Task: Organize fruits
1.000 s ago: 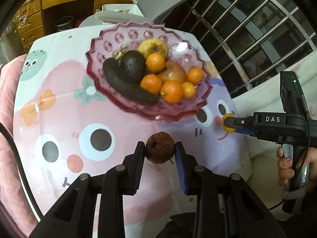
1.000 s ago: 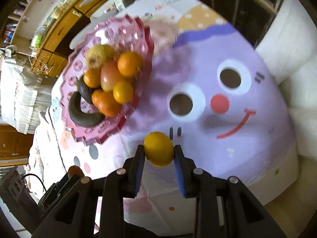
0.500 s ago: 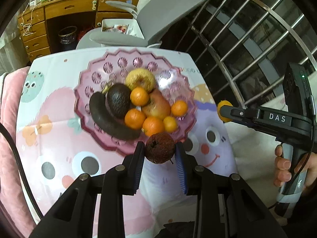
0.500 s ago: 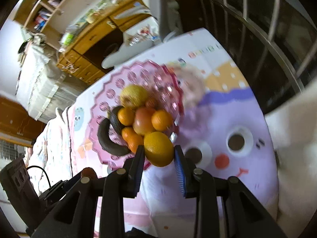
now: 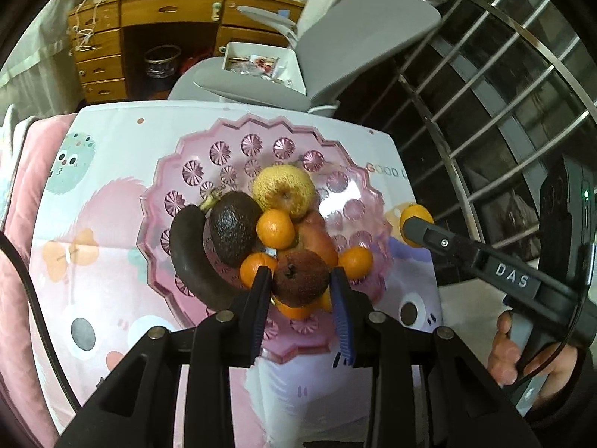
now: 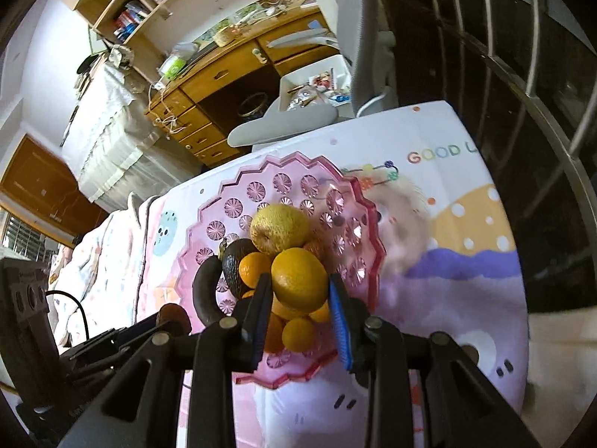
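A pink scalloped glass bowl (image 5: 238, 127) (image 6: 298, 156) on the cartoon tablecloth holds a blackened banana (image 5: 190, 257), an avocado (image 5: 233, 224), a yellow wrinkled fruit (image 5: 283, 188), a reddish apple (image 5: 317, 235) and several mandarins. My left gripper (image 5: 300, 280) hovers over the bowl's near side with a shrivelled brown fruit (image 5: 300, 278) between its pads; the jaws are opening, though the pads still touch it. My right gripper (image 6: 300, 283) is shut on a yellow-orange citrus (image 6: 298, 278) above the pile. That gripper also shows in the left wrist view, its tip (image 5: 416, 224) at the bowl's right rim.
The tablecloth (image 5: 104, 186) covers a small table. A grey office chair (image 5: 335, 37) and a wooden desk (image 5: 149, 11) stand behind it. A metal railing (image 5: 485, 93) runs along the right, and pink bedding (image 5: 22, 186) lies to the left. A hand (image 5: 522, 354) holds the right gripper's handle.
Both grippers have travelled forward from above the bare cloth to above the bowl, each carrying its fruit. The right one has also rolled, so the bowl now sits centred in its view.
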